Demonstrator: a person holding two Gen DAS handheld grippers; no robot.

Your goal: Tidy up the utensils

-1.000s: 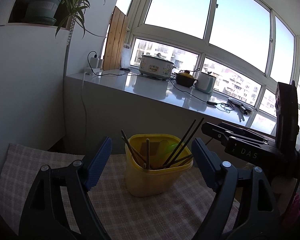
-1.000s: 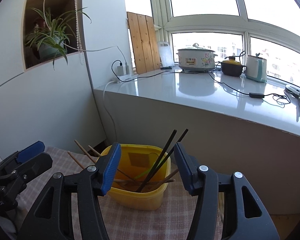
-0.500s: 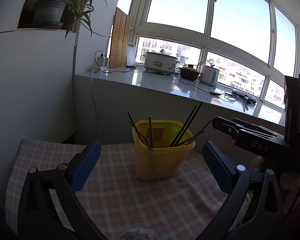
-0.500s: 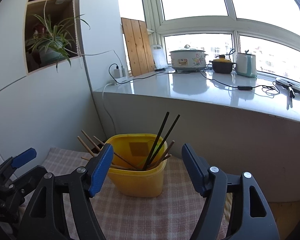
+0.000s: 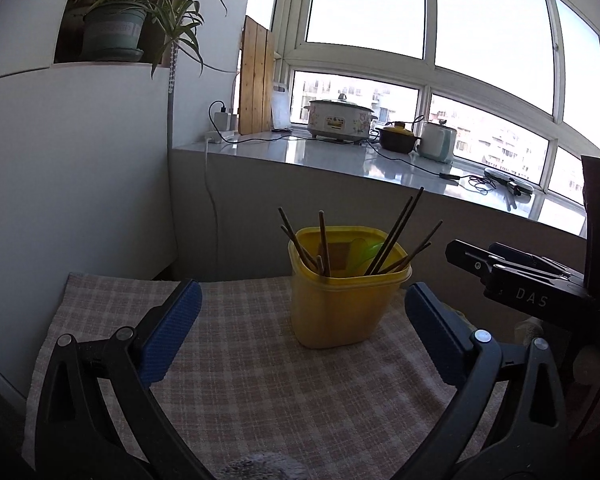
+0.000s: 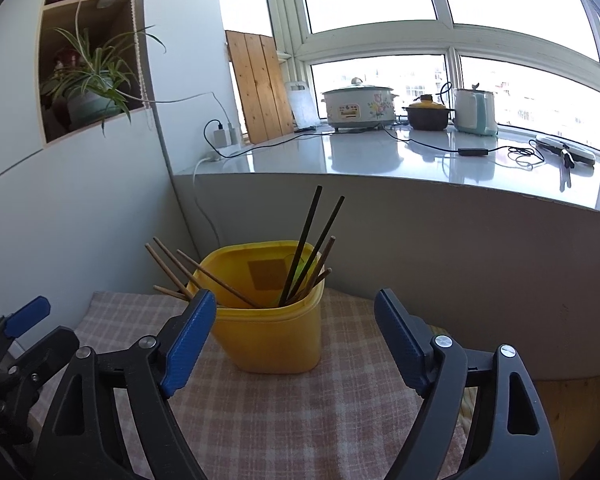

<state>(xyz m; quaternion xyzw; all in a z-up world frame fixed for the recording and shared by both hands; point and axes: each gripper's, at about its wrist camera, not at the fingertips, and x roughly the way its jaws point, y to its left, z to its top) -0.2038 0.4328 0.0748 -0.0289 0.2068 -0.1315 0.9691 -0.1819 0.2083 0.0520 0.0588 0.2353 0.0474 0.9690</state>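
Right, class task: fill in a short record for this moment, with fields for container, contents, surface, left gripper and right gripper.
container: yellow plastic tub, upright
contents: brown wooden chopsticks, two black chopsticks, a green item barely visible inside
surface: beige checked cloth
left gripper: open, holding nothing, short of the tub
right gripper: open, holding nothing, short of the tub

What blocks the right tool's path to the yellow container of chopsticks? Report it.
Nothing visible does. The right tool is open, its blue pads flanking the yellow plastic container of wooden and black chopsticks, with only bare checked cloth between. The left tool is open too, off to the side.
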